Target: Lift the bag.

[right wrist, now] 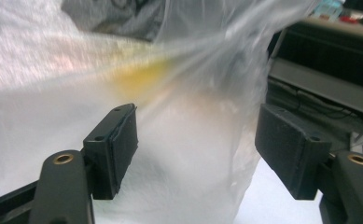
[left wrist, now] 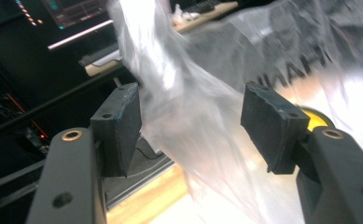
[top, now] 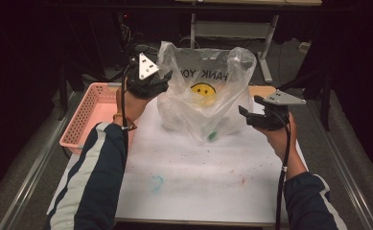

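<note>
A clear plastic bag printed with a yellow smiley face stands upright on the white table top, with something small and green near its bottom. My left gripper is raised at the bag's upper left handle. In the left gripper view its jaws stand wide, and the bag's film hangs loosely between the pads. My right gripper sits lower, at the bag's right side. Its jaws are wide too, with the bag's side just ahead of them and unpinched.
A pink perforated basket sits at the table's left edge, beside my left forearm. Behind the bag stands a metal table frame in the dark. Faint green and red stains mark the white top near the front.
</note>
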A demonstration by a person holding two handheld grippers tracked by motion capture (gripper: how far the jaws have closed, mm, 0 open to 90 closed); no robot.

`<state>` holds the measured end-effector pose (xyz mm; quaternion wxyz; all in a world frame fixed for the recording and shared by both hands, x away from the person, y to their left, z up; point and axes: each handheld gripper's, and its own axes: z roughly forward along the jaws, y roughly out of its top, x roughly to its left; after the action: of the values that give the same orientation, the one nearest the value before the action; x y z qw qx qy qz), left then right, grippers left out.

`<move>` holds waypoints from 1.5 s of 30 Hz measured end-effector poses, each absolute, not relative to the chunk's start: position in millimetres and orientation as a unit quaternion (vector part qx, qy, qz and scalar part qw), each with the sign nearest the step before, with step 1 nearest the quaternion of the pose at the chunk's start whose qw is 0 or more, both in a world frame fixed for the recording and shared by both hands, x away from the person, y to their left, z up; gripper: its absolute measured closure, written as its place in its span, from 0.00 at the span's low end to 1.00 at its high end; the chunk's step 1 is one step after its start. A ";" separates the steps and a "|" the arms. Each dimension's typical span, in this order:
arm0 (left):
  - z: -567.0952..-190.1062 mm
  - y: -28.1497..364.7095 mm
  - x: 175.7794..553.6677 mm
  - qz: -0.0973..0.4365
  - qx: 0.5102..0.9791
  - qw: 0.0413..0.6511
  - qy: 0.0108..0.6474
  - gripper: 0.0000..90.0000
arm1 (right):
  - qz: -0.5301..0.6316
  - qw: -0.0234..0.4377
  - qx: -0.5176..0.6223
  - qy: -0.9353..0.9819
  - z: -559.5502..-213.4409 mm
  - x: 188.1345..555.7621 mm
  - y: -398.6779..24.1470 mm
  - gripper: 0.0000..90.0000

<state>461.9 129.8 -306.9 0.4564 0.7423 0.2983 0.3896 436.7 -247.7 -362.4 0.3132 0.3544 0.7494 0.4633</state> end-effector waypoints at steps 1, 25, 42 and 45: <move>-310.6 129.2 460.0 0.386 0.745 0.456 0.297 0.40 | 0.460 0.309 0.359 0.751 -364.5 438.1 -247.4 0.33; -366.1 132.0 405.5 0.370 0.754 0.474 0.264 0.26 | 0.468 0.334 0.365 0.733 -381.2 424.2 -228.5 0.27; -370.6 145.5 381.5 0.368 0.759 0.477 0.247 0.17 | 0.493 0.341 0.327 0.731 -367.4 395.6 -218.9 0.21; -370.8 148.8 377.5 0.369 0.759 0.476 0.246 0.17 | 0.490 0.339 0.323 0.735 -368.5 391.8 -217.9 0.19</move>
<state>377.5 148.8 -370.8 0.4758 0.7594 0.2461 0.3693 391.8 -217.9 -368.5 0.3392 0.3228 0.7352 0.4902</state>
